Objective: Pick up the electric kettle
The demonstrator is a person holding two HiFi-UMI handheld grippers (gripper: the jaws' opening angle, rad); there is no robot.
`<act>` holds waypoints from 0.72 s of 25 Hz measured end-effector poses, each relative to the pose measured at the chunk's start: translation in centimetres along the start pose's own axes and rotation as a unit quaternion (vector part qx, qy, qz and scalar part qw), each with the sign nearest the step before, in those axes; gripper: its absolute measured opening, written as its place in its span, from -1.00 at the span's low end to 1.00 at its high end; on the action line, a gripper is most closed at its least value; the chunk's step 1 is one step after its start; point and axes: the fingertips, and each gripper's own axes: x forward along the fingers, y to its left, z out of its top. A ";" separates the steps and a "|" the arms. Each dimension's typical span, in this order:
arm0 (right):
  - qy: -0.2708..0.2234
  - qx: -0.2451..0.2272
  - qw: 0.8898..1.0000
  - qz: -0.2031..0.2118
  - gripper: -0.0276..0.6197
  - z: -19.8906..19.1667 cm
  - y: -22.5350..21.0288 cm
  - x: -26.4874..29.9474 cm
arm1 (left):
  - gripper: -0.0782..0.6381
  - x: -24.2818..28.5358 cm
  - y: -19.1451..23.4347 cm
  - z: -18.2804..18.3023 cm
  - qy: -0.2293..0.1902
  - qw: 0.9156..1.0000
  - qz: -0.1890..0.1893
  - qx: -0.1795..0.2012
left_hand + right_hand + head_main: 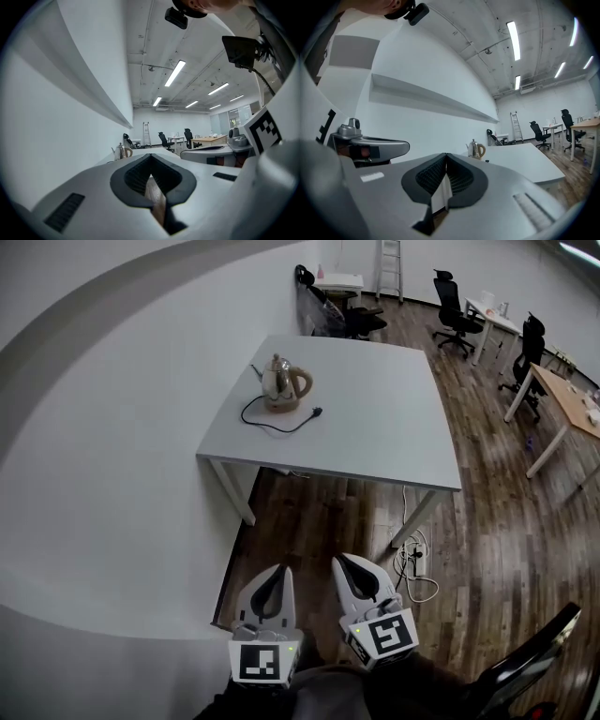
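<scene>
We are holding the left gripper and the right gripper side by side near us over the brown wooden floor, both clenched on nothing. That is fitting, we are judging, since the shiny steel electric kettle with the tan handle is sitting far off on the left part of the white rectangular table, well apart from either. The head view is showing us the black power cord looping beside the kettle with its plug lying on the tabletop, while the level gripper views are confirming the ribbed pads meeting and showing the kettle only small beyond them.
</scene>
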 end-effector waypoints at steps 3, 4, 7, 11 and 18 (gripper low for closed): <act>0.003 -0.002 1.000 0.004 -0.90 0.4 0.6 2.5 | -0.78 0.9 2.2 0.4 -0.002 1.000 0.002 0.001; 0.005 -0.003 1.000 0.005 -0.90 0.5 0.7 3.2 | -0.78 1.2 2.7 0.4 -0.001 1.000 0.002 -0.002; 0.008 -0.005 1.000 0.005 -0.90 0.7 0.8 5.3 | -0.78 2.4 4.4 0.5 0.000 1.000 0.000 -0.010; 0.009 -0.015 1.000 0.002 -0.90 0.9 1.1 6.8 | -0.78 3.4 5.6 0.3 -0.001 1.000 -0.007 -0.014; 0.018 -0.018 1.000 -0.010 -0.90 0.2 -0.1 9.0 | -0.78 5.6 7.1 -1.1 0.012 1.000 -0.011 -0.025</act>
